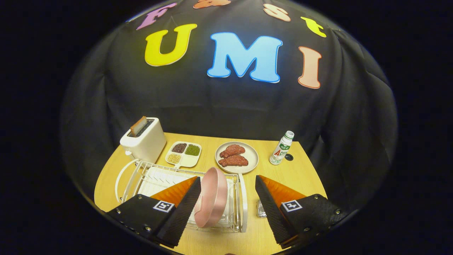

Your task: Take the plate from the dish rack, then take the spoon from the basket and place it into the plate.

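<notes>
Across the lower left of the frame spreads the dish rack (131, 177); lower centre, the pink plate (211, 202) stands on edge in it, between the spread fingers of the gripper (226, 207), nearer the left one. Jaws wide open, holding nothing.

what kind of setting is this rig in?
Looks like a staged kitchen tabletop in a cloth-walled booth: a toaster, a white dish rack holding an upright pink plate, and a plate of meat. The gripper is open, its fingers flanking the pink plate.
</notes>
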The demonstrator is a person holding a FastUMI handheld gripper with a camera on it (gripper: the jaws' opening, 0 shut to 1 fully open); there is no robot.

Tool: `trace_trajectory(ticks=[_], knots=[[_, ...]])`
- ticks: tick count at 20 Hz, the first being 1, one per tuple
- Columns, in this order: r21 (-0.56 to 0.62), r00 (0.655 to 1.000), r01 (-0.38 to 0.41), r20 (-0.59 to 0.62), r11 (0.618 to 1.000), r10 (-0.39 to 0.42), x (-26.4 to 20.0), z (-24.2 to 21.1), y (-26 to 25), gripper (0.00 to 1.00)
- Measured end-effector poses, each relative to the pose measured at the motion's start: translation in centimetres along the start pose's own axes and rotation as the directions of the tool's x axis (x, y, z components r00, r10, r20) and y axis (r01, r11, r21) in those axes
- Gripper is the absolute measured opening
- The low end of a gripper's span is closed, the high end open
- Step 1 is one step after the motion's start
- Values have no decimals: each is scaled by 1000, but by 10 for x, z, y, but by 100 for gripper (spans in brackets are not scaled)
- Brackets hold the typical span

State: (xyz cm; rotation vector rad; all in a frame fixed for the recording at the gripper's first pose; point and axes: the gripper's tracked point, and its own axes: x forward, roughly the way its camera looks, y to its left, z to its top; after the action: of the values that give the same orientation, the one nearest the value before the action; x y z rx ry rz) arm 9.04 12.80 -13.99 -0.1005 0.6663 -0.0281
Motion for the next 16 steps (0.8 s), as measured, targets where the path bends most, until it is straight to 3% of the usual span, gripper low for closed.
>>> trace_trajectory(ticks=[5, 6, 8, 9, 10, 11, 13, 16], knots=[[-38, 990, 108, -91, 993, -111, 25, -25, 2, 94], [-45, 986, 126, -105, 991, -130, 31, -32, 3, 85], [-75, 970, 196, -128, 978, -205, 39, -41, -5, 81], [-86, 965, 216, -136, 973, -226, 43, -43, -5, 75], [-100, 955, 242, -150, 965, -255, 46, -47, -6, 59], [-114, 944, 272, -158, 955, -288, 48, -50, -8, 51], [-140, 929, 307, -171, 941, -328, 51, -54, -9, 24], [-164, 917, 336, -167, 927, -362, 52, -50, -3, 9]])
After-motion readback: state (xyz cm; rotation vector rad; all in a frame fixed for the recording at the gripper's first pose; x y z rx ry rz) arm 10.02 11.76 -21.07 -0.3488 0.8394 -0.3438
